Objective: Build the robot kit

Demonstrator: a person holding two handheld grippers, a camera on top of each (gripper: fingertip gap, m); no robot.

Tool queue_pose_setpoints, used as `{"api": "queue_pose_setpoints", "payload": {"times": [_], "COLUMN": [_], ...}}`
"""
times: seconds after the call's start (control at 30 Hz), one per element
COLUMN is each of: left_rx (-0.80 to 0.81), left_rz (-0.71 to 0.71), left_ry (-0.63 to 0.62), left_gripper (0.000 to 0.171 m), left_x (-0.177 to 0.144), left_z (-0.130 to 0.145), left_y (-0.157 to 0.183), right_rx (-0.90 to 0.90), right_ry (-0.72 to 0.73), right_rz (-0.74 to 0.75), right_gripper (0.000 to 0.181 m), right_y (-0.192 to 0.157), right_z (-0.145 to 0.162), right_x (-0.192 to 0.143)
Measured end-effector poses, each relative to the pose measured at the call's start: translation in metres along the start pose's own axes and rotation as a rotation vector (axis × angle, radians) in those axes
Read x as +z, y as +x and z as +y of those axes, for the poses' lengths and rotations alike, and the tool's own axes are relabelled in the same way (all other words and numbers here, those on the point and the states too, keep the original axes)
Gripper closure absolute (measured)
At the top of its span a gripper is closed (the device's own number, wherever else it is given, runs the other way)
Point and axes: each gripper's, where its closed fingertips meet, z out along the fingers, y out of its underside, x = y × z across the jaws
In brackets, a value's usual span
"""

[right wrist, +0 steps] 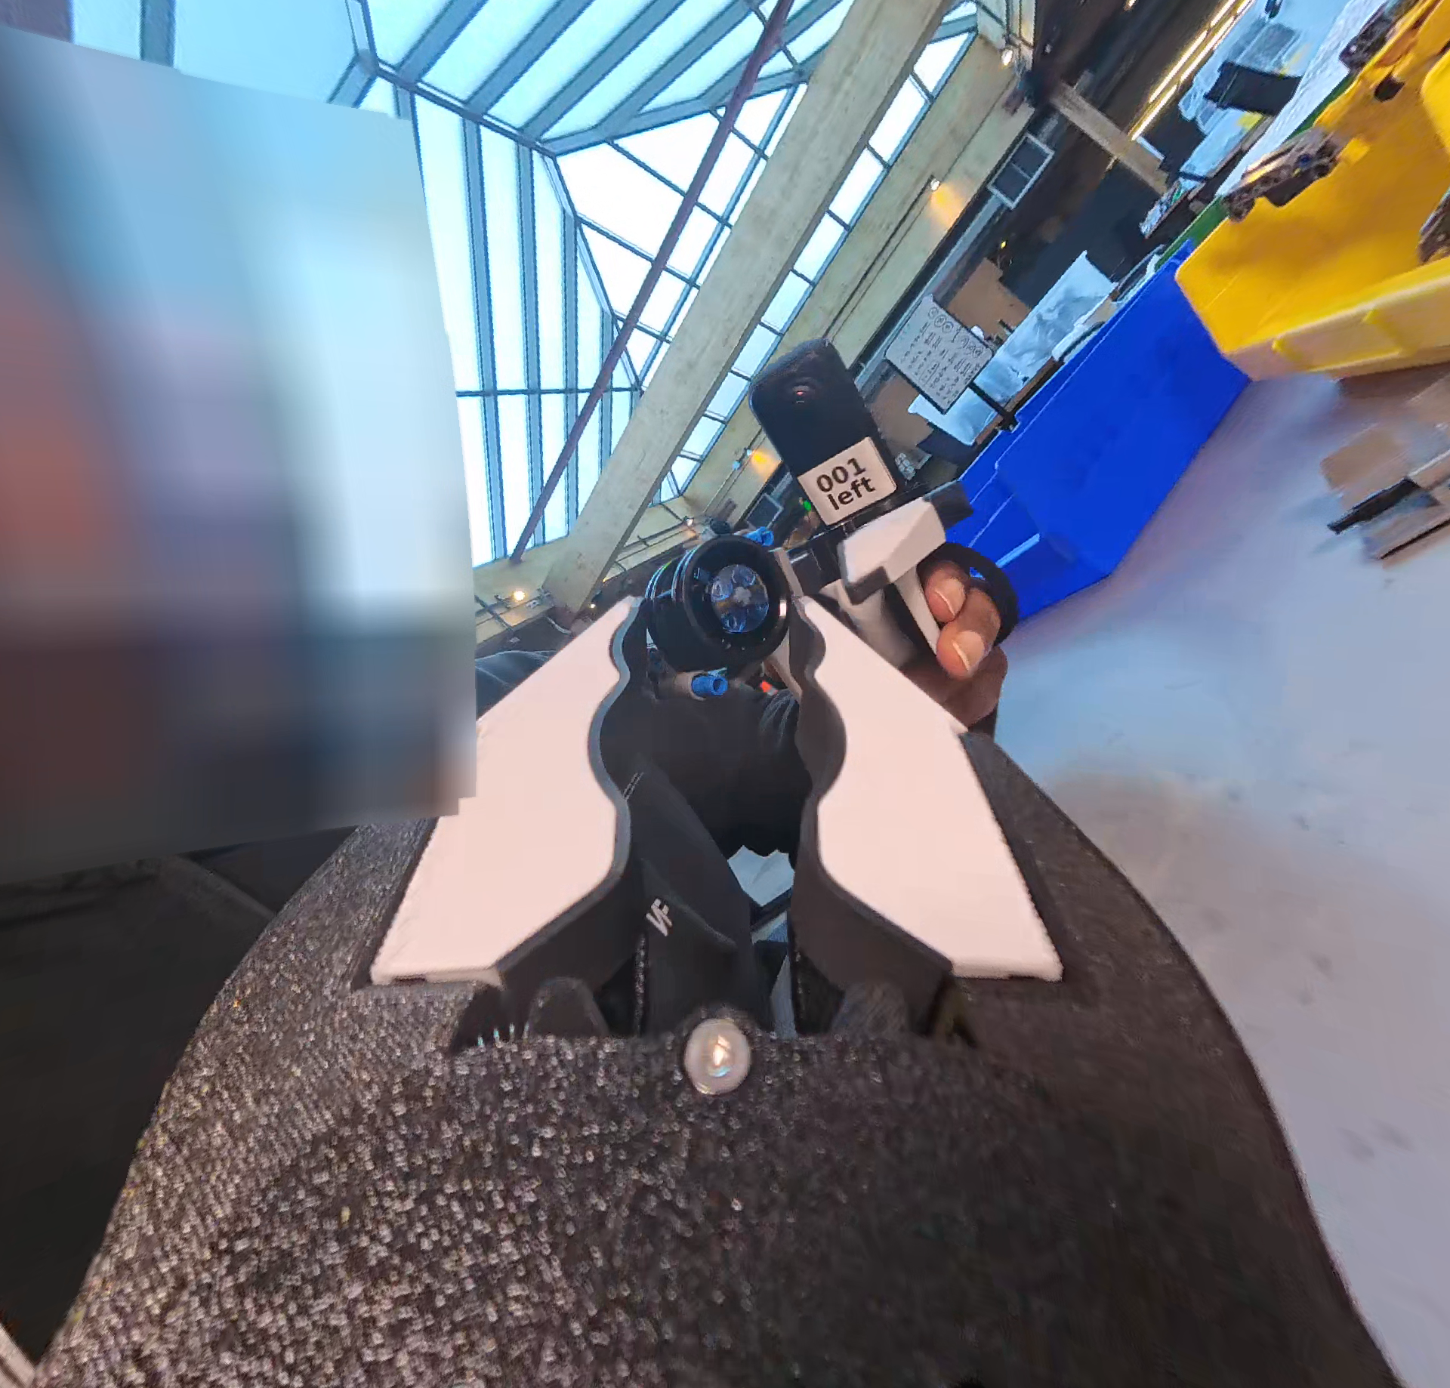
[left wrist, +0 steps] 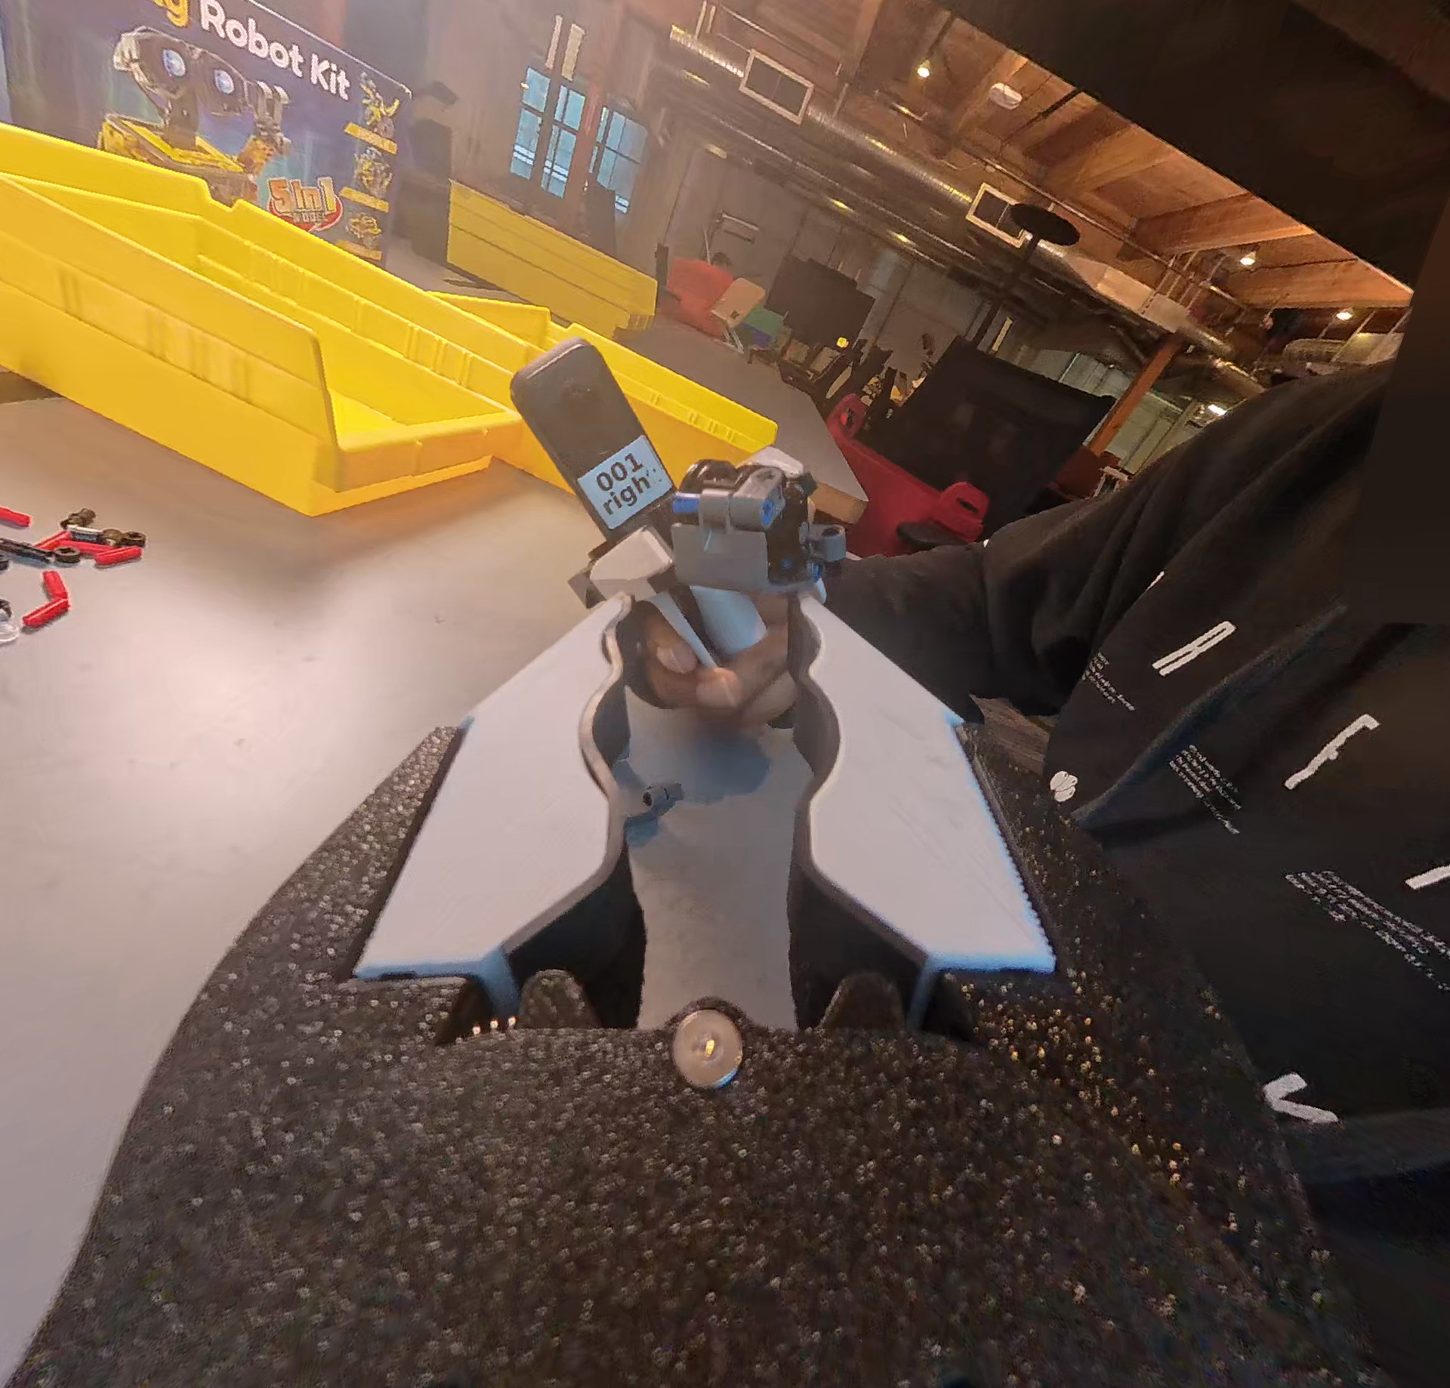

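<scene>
Grey surface (left wrist: 235,723): yellow bins (left wrist: 235,346) behind the brick assembly (left wrist: 737,534). Left gripper (left wrist: 710,621) and right gripper (right wrist: 714,628), each narrowly parted, both clamp the assembly, raised clear of the surface. Small loose pin (left wrist: 661,795) lies below it.

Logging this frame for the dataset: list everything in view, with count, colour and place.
table: one, grey, under everything.
yellow bins: several, yellow, far left of table.
kit box: one, dark blue, behind those bins.
loose parts: several, red and black, table's left edge.
pin: one, grey, on table.
blue bins: at least two, blue, far edge.
brick assembly: one, grey, black and blue, held up.
left tool: one, grey fingers, facing the assembly.
right tool: one, white fingers, gripping the assembly.
</scene>
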Motion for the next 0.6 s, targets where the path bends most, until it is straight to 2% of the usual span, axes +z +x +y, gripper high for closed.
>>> {"api": "queue_pose_setpoints", "payload": {"times": [0.13,0.4,0.6], "left_rx": [-0.010,-0.073,-0.046], "left_rz": [0.010,0.014,-0.023], "left_ry": [-0.003,-0.022,-0.013], "left_gripper": [0.145,0.148,0.150], "left_x": [-0.001,-0.001,-0.005], "left_z": [-0.001,0.003,0.002], "left_y": [0.002,-0.002,-0.009], "right_rx": [0.029,0.032,-0.060], "right_ry": [0.002,-0.006,0.013], "right_rz": [0.013,0.043,0.108], "right_gripper": [0.145,0.144,0.147], "right_y": [0.005,0.010,0.011], "right_z": [0.002,0.003,-0.008], "right_x": [0.000,-0.002,-0.009]}}
